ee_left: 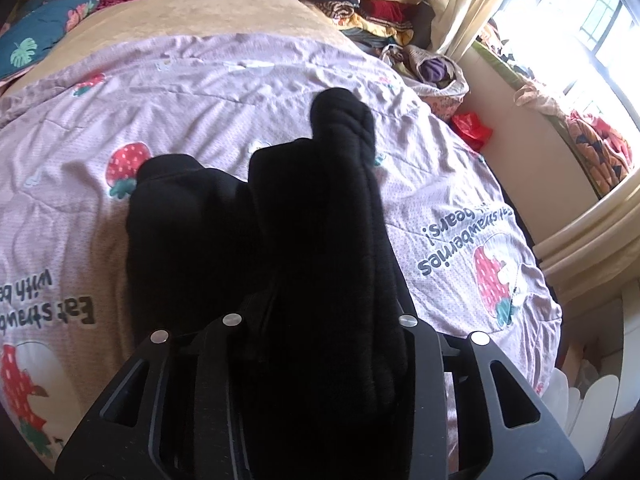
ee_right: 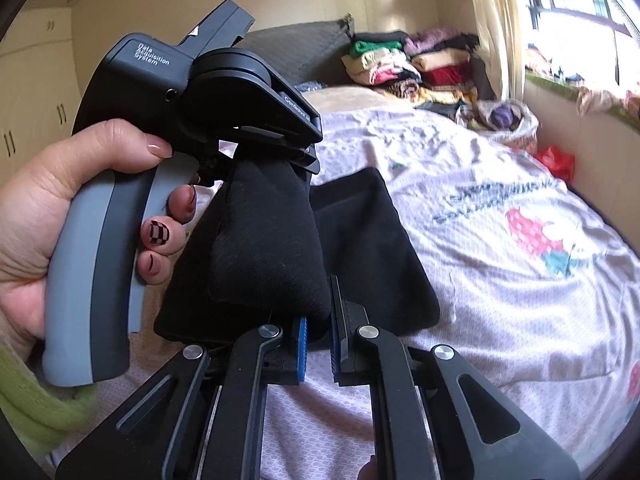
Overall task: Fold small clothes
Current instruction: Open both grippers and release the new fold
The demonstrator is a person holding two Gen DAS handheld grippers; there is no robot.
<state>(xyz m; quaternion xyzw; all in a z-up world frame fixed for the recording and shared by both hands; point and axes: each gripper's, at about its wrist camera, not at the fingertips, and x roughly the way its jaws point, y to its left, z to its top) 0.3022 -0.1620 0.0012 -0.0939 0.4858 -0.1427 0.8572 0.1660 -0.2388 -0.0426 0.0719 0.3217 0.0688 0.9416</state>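
Note:
A small black garment (ee_right: 260,240) hangs between both grippers above a pink strawberry-print bedspread (ee_right: 500,280). In the right wrist view my left gripper (ee_right: 276,152), held in a hand, is shut on the garment's upper edge. My right gripper (ee_right: 318,344), with blue pads (ee_right: 301,352), is shut on its lower end. A flat part of the black garment (ee_right: 372,248) lies on the bed behind. In the left wrist view the black garment (ee_left: 320,240) fills the centre and hides the left fingertips.
A stack of folded clothes (ee_right: 408,64) sits at the head of the bed, with a bag of clothes (ee_right: 508,120) and a red bag (ee_right: 556,162) beside it. A window sill (ee_right: 580,92) runs along the right. Blue floral bedding (ee_left: 44,24) lies far left.

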